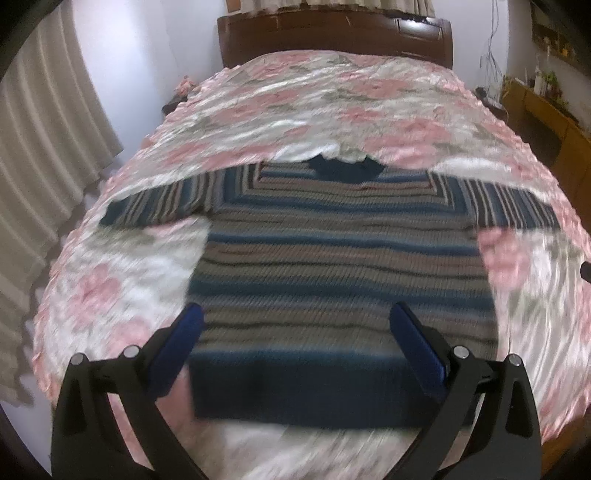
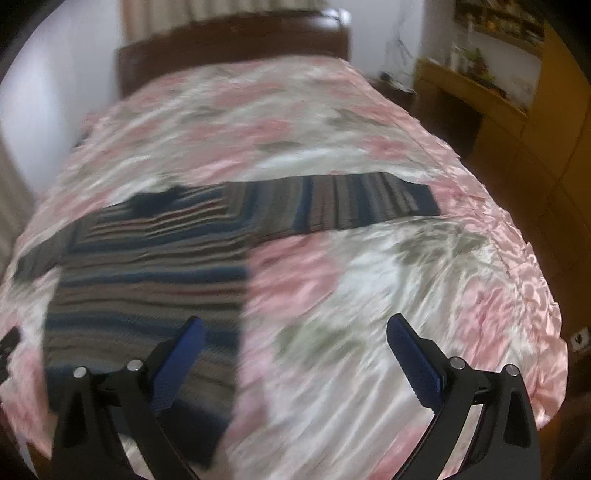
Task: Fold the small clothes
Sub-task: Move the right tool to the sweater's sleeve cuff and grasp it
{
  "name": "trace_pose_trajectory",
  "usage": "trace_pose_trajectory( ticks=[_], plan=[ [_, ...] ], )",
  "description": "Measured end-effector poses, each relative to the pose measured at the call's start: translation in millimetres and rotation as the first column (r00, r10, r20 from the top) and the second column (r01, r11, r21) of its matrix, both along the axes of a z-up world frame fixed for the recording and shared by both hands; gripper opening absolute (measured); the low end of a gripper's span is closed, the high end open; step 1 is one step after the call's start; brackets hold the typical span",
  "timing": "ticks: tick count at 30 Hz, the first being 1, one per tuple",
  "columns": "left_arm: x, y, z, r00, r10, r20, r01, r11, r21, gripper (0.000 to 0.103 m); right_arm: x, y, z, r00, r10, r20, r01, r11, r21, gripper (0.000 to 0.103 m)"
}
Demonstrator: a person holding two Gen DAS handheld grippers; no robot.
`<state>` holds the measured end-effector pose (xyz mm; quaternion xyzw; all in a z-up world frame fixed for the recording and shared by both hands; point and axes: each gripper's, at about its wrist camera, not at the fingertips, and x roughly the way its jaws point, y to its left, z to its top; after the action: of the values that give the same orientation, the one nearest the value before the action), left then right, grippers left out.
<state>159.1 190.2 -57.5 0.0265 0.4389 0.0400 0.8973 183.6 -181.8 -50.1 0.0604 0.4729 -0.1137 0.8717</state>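
A small striped knit sweater [image 1: 332, 266] in blue, grey and brown lies flat on the bed with both sleeves spread out sideways and its dark hem nearest me. My left gripper [image 1: 297, 314] hangs open above the lower part of the sweater, nothing between its blue pads [image 1: 417, 350]. In the right wrist view the sweater [image 2: 147, 266] fills the left half, its right sleeve [image 2: 369, 199] stretched across the middle. My right gripper [image 2: 295, 325] is open above the bedspread, just right of the sweater's side edge, with its left finger [image 2: 181, 354] over the knit.
The bed carries a shiny pink and white floral bedspread [image 1: 314, 99] and has a dark wooden headboard [image 1: 332, 33]. Pale curtains [image 1: 44, 155] hang at the left. Wooden shelving [image 2: 517, 110] with small items stands right of the bed. Both views are motion-blurred.
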Motion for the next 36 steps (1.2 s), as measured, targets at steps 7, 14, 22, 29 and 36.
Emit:
trace_pose_trajectory(
  ticks=[7, 14, 22, 29, 36],
  plan=[
    [107, -69, -17, 1.000, 0.000, 0.026, 0.001, 0.999, -0.037, 0.100, 120, -151, -66, 0.981, -0.127, -0.147, 0.138, 0.988, 0.066, 0.099],
    [204, -131, -54, 1.000, 0.012, -0.021, -0.014, 0.995, -0.097, 0.100, 182, -243, -123, 0.952, -0.191, -0.238, 0.234, 0.957, 0.170, 0.099],
    [268, -193, -92, 0.995, -0.068, -0.072, 0.064, 0.997, -0.052, 0.100, 212, -278, -157, 0.941, -0.150, -0.303, 0.213, 0.959, 0.185, 0.099],
    [286, -211, -109, 0.994, -0.077, -0.082, 0.073, 0.996, -0.050, 0.100, 218, -306, -169, 0.937, -0.200, -0.287, 0.285, 0.912, 0.295, 0.085],
    [293, -189, -118, 0.995, -0.043, -0.095, 0.041, 0.999, -0.023, 0.100, 223, -288, -150, 0.962, -0.154, -0.224, 0.214, 0.937, 0.277, 0.024]
  ],
)
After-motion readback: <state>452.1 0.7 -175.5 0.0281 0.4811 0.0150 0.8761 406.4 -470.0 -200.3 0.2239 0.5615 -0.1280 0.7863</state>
